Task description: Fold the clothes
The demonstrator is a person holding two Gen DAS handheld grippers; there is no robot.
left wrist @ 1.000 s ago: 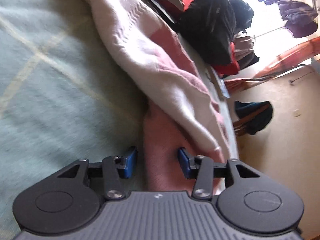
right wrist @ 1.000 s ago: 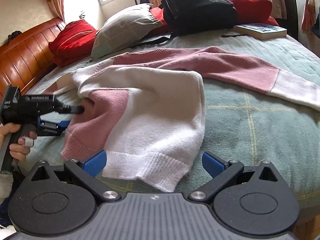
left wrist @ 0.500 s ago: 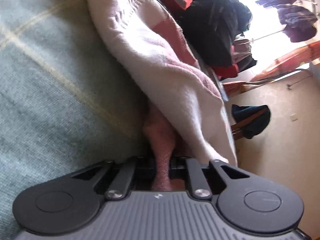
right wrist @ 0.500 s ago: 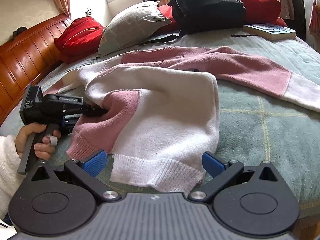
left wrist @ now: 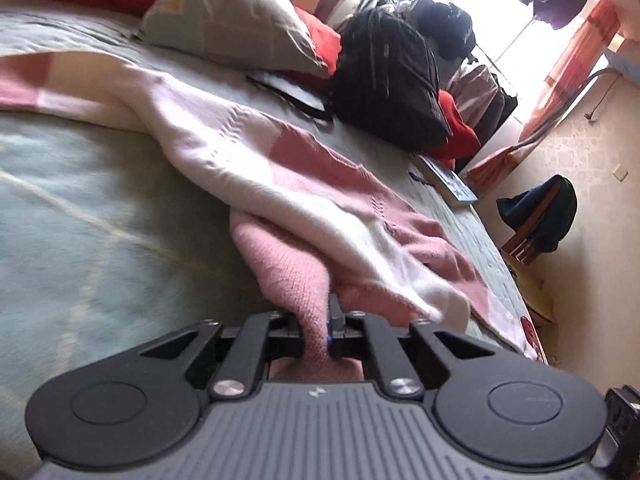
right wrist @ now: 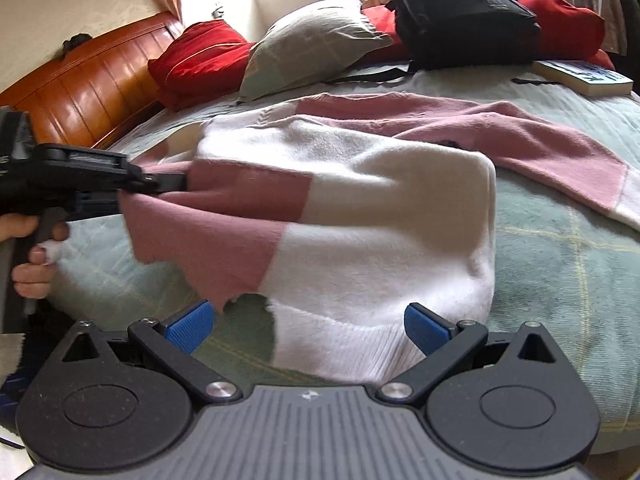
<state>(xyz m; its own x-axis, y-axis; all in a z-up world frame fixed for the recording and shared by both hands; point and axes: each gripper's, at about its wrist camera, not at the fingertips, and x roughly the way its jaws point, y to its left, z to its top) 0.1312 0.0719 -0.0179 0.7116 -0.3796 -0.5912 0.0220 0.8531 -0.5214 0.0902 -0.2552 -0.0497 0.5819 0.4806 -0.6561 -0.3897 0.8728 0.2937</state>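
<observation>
Pink-and-white knit sweater (right wrist: 360, 216) lies on the green bedspread (right wrist: 560, 264), its white ribbed hem at 6 o'clock between the spread, empty fingers of the right gripper (right wrist: 310, 326). At 9 o'clock the left gripper (left wrist: 326, 326) pinches the pink corner, raised off the bed. Risk: the thin pinch may slip from the loose knit, dropping the fold unevenly.

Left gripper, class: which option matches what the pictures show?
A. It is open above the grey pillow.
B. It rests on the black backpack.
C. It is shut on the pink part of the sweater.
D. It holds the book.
C: the left gripper has its jaws pinched shut on a fold of the pink part of the sweater, and the right wrist view shows that cloth lifted off the bed.
</observation>
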